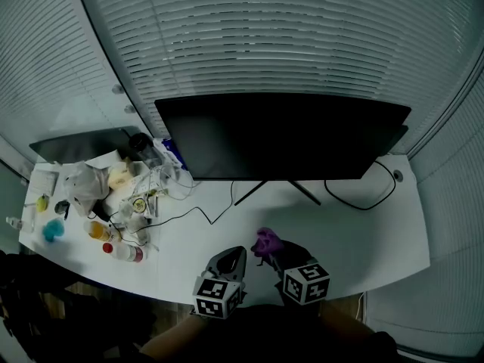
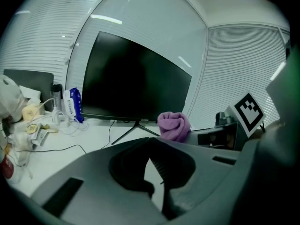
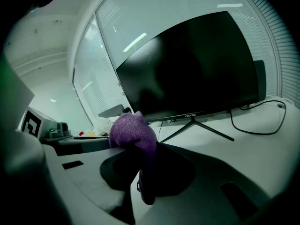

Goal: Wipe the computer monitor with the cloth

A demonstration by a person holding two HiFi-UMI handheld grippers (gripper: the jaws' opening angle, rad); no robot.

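The black monitor (image 1: 280,134) stands dark on its thin V-shaped stand at the back of the white desk (image 1: 363,240). My right gripper (image 1: 277,254) is low over the desk's front edge, shut on a bunched purple cloth (image 1: 265,241). In the right gripper view the cloth (image 3: 131,130) bulges out over the jaws of that gripper (image 3: 143,150), with the monitor (image 3: 197,69) well ahead. My left gripper (image 1: 234,252) hovers just left of it, shut and holding nothing. The left gripper view shows the left gripper (image 2: 149,144), the cloth (image 2: 174,124) to its right and the monitor (image 2: 136,78) beyond.
Bottles, bags, packets and tangled white cables crowd the desk's left end (image 1: 113,203). A dark flat panel (image 1: 76,144) lies behind them. A black cable (image 1: 363,199) loops right of the monitor stand. Window blinds (image 1: 287,36) close off the back.
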